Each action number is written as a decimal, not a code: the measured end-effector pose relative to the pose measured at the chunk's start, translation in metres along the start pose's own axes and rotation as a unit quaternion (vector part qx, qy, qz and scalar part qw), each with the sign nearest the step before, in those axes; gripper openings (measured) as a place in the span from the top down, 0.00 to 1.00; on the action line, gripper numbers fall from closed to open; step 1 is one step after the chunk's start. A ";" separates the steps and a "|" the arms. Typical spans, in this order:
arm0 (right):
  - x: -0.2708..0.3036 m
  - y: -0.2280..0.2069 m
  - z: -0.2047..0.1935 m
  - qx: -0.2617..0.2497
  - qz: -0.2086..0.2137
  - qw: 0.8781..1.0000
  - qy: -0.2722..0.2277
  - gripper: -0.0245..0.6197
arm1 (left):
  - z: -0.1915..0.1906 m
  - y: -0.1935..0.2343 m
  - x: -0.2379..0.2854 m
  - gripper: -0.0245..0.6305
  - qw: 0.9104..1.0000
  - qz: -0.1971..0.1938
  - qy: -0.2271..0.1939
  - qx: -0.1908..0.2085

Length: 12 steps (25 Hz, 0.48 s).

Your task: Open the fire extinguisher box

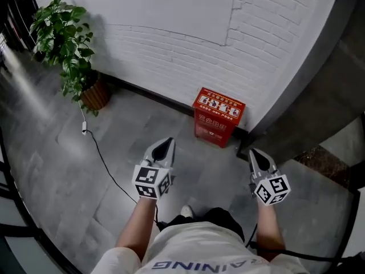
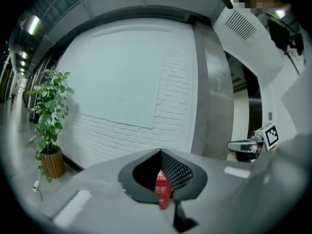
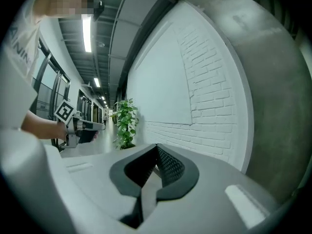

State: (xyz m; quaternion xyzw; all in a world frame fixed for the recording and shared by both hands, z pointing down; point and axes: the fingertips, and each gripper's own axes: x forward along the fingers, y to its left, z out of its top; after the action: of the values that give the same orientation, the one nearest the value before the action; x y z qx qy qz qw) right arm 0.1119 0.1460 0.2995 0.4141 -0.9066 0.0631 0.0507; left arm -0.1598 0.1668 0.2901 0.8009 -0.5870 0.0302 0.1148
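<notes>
A red fire extinguisher box (image 1: 218, 117) stands on the grey floor against the white brick wall, its lid down. My left gripper (image 1: 168, 143) hangs in the air short of the box and a little to its left, jaws together with nothing between them. In the left gripper view a strip of the red box (image 2: 163, 191) shows below the closed tips. My right gripper (image 1: 252, 153) floats to the right of the box, near the grey column, also shut and empty. The right gripper view shows only wall and corridor beyond its jaws.
A potted plant (image 1: 74, 56) in a brown pot stands by the wall at the left, with a black cable (image 1: 105, 164) running from it across the floor. A grey column (image 1: 319, 67) rises at the right. A black railing (image 1: 17, 210) edges the floor at the lower left.
</notes>
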 end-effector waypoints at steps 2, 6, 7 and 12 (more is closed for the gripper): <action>0.024 -0.006 -0.002 0.003 -0.003 1.000 0.007 0.95 | 0.002 0.018 0.019 0.96 1.000 -0.004 0.002 0.001; 0.071 -0.025 0.000 0.004 0.002 1.000 0.014 0.95 | -0.002 0.041 0.064 0.96 1.000 -0.009 0.011 -0.008; 0.082 -0.031 0.000 0.006 0.003 1.000 0.014 0.95 | -0.003 0.043 0.075 0.96 1.000 -0.012 0.016 -0.006; 0.140 -0.074 0.002 0.027 0.007 1.000 0.003 0.95 | 0.004 0.051 0.145 0.96 0.999 -0.027 0.034 0.013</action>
State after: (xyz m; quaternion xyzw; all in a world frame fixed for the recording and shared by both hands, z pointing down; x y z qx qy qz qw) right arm 0.0767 -0.0071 0.3231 0.4090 -0.9073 0.0886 0.0416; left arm -0.1642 0.0162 0.3200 0.8163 -0.5604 0.0623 0.1254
